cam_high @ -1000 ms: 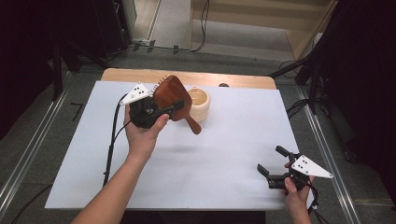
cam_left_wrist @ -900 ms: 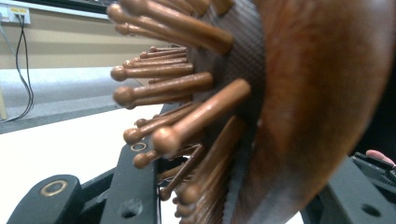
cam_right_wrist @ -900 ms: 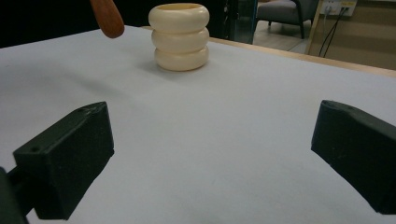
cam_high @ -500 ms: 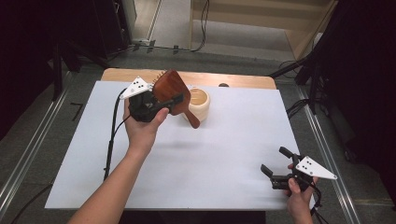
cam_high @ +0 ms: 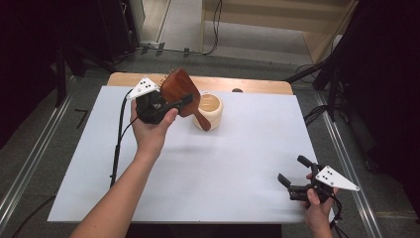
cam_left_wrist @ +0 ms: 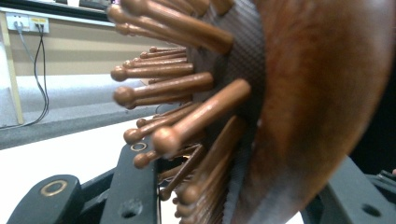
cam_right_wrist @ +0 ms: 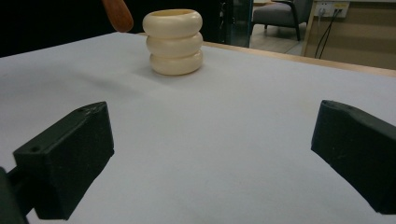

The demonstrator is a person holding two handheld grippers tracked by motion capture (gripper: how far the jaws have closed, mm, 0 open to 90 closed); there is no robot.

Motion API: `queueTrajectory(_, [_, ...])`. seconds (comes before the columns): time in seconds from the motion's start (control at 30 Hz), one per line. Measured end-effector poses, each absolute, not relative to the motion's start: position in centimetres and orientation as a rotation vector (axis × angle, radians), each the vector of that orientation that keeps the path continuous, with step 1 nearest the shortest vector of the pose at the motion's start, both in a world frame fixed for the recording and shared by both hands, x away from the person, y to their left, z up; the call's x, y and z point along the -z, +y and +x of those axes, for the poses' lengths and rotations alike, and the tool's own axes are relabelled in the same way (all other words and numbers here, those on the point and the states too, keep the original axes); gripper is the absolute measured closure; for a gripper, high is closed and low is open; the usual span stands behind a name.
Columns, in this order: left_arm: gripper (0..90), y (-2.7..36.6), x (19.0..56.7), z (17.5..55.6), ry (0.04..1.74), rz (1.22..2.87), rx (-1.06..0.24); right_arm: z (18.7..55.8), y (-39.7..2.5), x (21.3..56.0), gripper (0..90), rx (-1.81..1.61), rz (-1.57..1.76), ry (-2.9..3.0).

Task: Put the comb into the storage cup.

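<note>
We read no labels or writing anywhere. Left gripper (cam_high: 166, 103) is clamped on the wooden hairbrush (cam_high: 179, 89), held above the worktop (cam_high: 247, 148) with its handle tip over the cream ribbed holder (cam_high: 209, 111). The brush is blurred and cut off in the left gripper view. Right gripper (cam_high: 296, 174) has its jaws apart, holding nothing, near the worktop's front right corner.

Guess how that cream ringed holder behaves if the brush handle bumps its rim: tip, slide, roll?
The cream ringed holder stands upright on the white table cover, squat with a wide base, so probably a slide rather than a tip. Knocked over, its round rings would likely roll. The wooden hairbrush in the left gripper looks rigid, so a bump would transfer fully.
</note>
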State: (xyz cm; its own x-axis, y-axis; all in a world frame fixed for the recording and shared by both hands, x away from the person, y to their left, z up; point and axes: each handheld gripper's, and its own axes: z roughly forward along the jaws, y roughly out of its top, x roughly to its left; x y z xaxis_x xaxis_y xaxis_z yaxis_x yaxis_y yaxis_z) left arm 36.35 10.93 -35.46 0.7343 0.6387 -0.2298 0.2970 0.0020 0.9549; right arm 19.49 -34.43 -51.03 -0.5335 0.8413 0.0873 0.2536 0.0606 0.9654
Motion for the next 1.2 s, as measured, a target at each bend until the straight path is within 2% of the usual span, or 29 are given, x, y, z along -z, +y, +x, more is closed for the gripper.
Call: queueTrajectory(1.2, [56.4,10.1,34.6,39.1,0.804,1.584,-0.361,19.7,-34.3,51.2,0.0,-1.505,1.094,1.836])
